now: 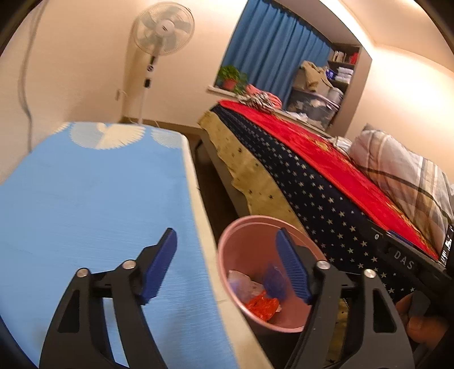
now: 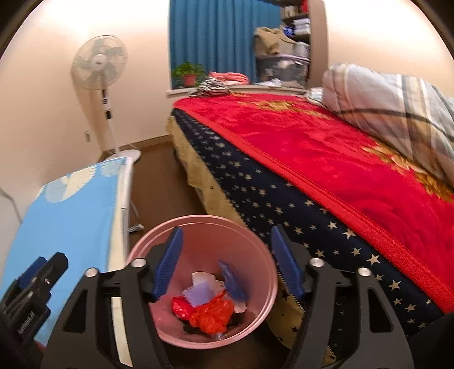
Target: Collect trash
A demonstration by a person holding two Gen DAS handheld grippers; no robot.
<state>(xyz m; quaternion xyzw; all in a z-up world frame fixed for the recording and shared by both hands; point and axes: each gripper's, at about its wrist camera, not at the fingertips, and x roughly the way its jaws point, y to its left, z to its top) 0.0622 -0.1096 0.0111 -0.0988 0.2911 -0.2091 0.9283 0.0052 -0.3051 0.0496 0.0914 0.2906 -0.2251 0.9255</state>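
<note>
A pink bin (image 1: 241, 244) (image 2: 215, 241) stands on the floor between a blue-covered table and a bed. Inside it lie an orange-red crumpled wrapper (image 1: 261, 306) (image 2: 211, 315), a blue plastic piece (image 1: 273, 281) (image 2: 231, 281) and pale clear scraps (image 2: 198, 295). My left gripper (image 1: 227, 255) is open and empty, one finger over the table edge, the other over the bin. My right gripper (image 2: 227, 255) hangs open and empty above the bin's mouth. The left gripper's black body (image 2: 31, 295) shows at the lower left of the right wrist view.
The table with a light blue cloth (image 1: 85, 198) (image 2: 71, 215) is left of the bin. The bed with a red blanket (image 1: 312, 159) (image 2: 312, 147) and a plaid pillow (image 2: 397, 113) is on the right. A standing fan (image 1: 163, 27) (image 2: 99, 62) is by the far wall. A hand (image 1: 420, 320) shows at the lower right.
</note>
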